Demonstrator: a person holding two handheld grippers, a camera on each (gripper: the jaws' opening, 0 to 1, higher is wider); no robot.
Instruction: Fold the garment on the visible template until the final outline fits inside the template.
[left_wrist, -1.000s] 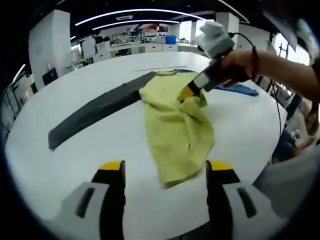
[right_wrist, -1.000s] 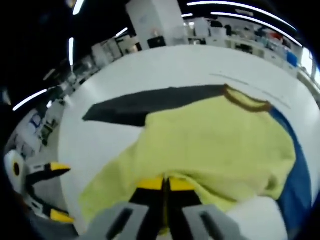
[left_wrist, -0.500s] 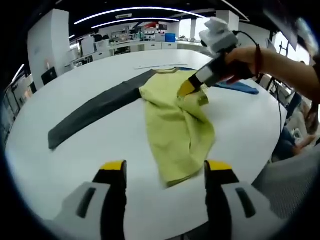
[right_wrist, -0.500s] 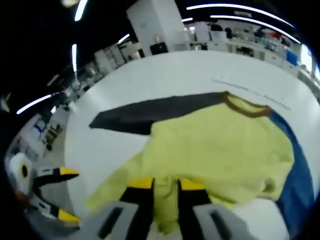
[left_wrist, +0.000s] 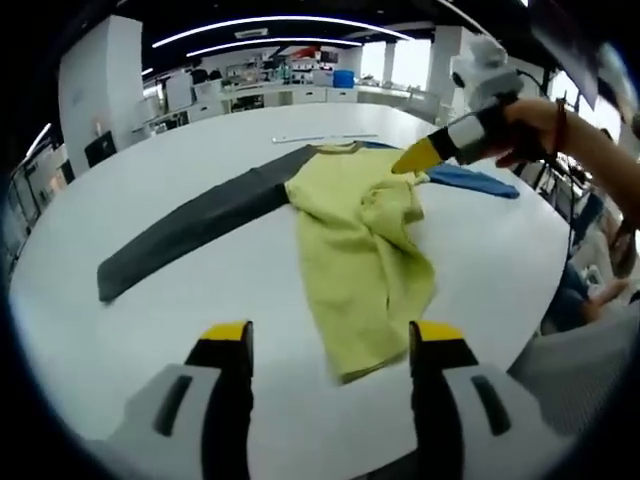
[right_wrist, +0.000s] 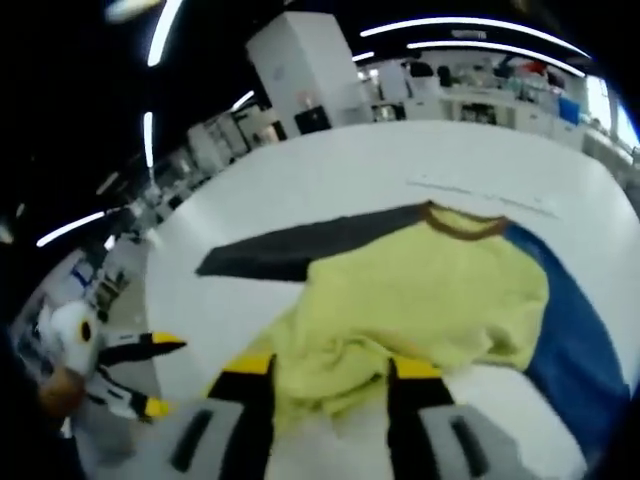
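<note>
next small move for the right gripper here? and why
Probably bring the right gripper back down onto the bunched edge of the yellow shirt and regrip. Its jaws stand open with no cloth between them, the shirt lies rumpled across the dark strip and blue panel, and the left gripper hangs open short of the hem.

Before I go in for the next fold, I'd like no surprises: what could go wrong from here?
Two risks. The yellow garment lies bunched near its middle, so a fold made now may lock in wrinkles and leave an uneven outline. It also spreads across both the dark gray strip and the blue piece; a low grab by the right gripper or left gripper, both open, could drag one along.
</note>
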